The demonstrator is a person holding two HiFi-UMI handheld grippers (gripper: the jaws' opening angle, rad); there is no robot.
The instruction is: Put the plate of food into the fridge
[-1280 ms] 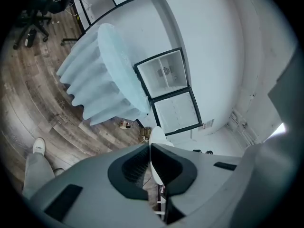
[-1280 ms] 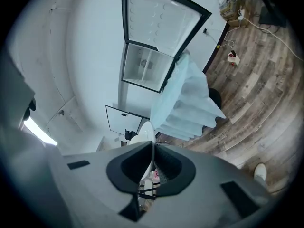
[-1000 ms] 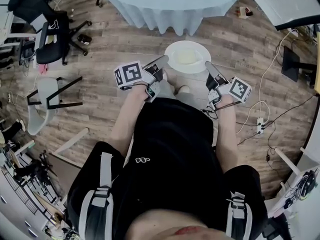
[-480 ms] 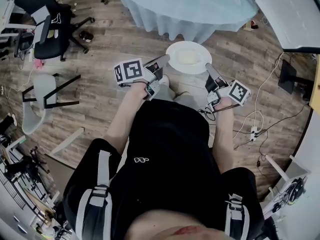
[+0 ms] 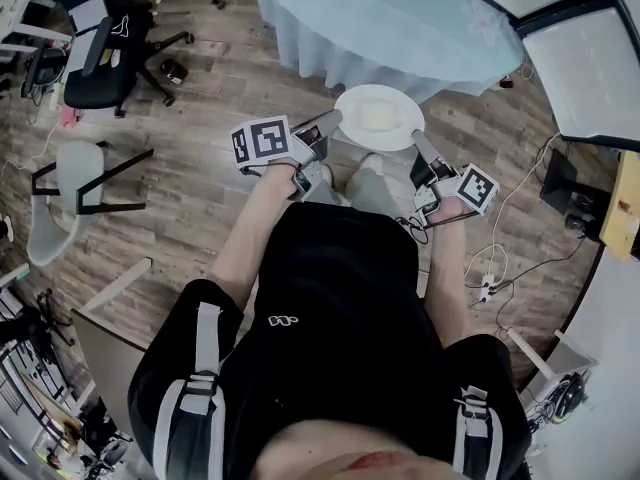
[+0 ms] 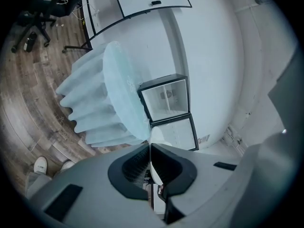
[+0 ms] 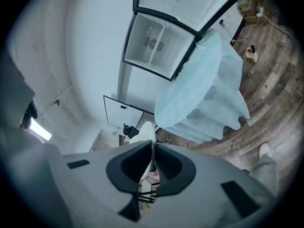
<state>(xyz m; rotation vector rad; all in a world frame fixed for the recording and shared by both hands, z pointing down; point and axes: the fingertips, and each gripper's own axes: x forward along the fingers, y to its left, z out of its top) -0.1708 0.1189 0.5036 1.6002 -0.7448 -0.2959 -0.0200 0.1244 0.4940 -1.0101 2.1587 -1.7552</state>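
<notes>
The left tool (image 5: 328,121) is clamped on the left rim of the plate (image 5: 352,103), and the right tool (image 5: 416,138) on its right rim. Each gripper view shows the thin white edge pinched between that tool's dark pads. The plate hangs roughly level between the two tools, in front of the person's body and above the wooden floor (image 5: 200,158). It carries a pale portion of food (image 5: 378,118).

Against a second ago the grip is the same, but the room has swung round. The round worktop (image 5: 400,18), draped in a pale blue cloth (image 5: 330,63), has slid from the top centre of the head view toward the upper right. It now lies just beyond the plate. The black chair (image 5: 95,38) has drifted higher into the upper left corner.

I judge that the person is turning and walking the plate round the worktop toward the fridge (image 7: 156,44). The fridge stands past the worktop with its door (image 7: 187,4) swung open. The carry is under way; setting the plate inside is not yet begun.

By count:
- two tools
- one plate
- one portion of food
- one worktop with one cloth
- one fridge with one open door
- two chairs, the black one and a pale one (image 5: 60,203)
</notes>
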